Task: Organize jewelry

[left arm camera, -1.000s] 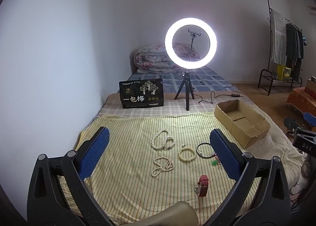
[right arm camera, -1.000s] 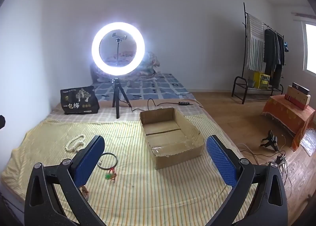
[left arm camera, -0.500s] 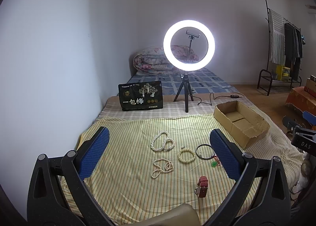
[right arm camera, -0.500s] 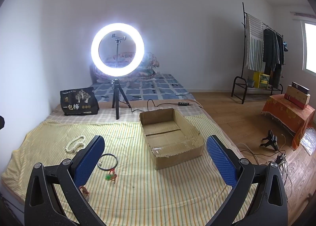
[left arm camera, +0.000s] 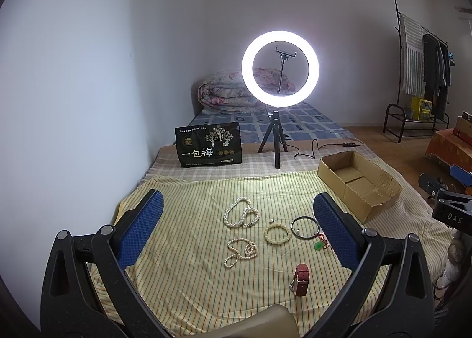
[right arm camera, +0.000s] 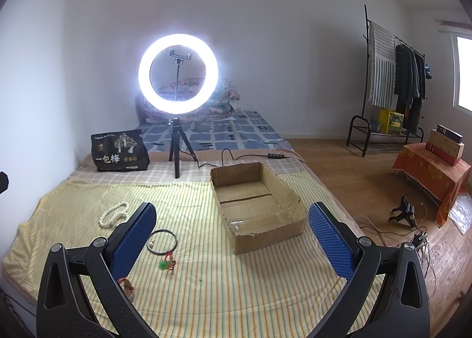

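Partly, right gripper (right arm camera: 233, 237) hides the red watch (right arm camera: 126, 285).

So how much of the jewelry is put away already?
None yet. The cardboard box looks empty. Both the left gripper and right gripper are open and hold nothing. Still lying on the striped sheet: two pearl necklaces, a bead bracelet, a black bangle and a red watch.

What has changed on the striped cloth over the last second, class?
Almost nothing. The left gripper and right gripper only drifted slightly, jaws wide open, holding nothing. The white pearl necklaces, cream bead bracelet, black ring bangle, red-strapped watch and empty cardboard box stayed put.
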`<state>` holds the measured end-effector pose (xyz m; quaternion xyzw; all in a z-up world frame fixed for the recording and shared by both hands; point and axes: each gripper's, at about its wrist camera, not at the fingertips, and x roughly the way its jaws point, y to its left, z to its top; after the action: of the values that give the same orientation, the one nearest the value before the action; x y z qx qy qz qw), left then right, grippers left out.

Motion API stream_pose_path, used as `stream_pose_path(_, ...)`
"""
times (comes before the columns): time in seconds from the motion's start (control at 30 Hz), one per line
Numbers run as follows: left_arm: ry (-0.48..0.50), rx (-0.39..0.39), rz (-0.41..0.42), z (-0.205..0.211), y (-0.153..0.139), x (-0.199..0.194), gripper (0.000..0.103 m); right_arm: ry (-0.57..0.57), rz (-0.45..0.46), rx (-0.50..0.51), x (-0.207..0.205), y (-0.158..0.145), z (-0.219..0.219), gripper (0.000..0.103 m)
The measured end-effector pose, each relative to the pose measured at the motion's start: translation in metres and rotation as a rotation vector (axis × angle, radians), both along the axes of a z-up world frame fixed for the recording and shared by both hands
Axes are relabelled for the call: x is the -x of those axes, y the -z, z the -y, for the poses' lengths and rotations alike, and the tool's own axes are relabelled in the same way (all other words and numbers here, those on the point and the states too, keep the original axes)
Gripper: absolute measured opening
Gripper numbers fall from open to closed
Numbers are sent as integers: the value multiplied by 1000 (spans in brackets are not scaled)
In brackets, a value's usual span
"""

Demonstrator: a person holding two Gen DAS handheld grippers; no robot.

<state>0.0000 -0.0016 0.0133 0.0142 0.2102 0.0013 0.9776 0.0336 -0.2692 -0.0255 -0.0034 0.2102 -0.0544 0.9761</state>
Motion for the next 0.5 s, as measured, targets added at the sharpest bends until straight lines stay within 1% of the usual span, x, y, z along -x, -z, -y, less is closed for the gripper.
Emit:
stream_pose_path(0.27, 2, 1, 0, 1, -3, -11, 103, -2, -3, 0, -1, 1, 1, 102)
stream_pose_path(0.33, 2, 1, 4, 1, 0, 0, 103, -3, -5, 2, -1, 2, -1, 102)
stream_pose_path(0.5, 4, 4, 6, 2, -1, -4, 103, -5, -5, 6, -1, 3, -1, 102)
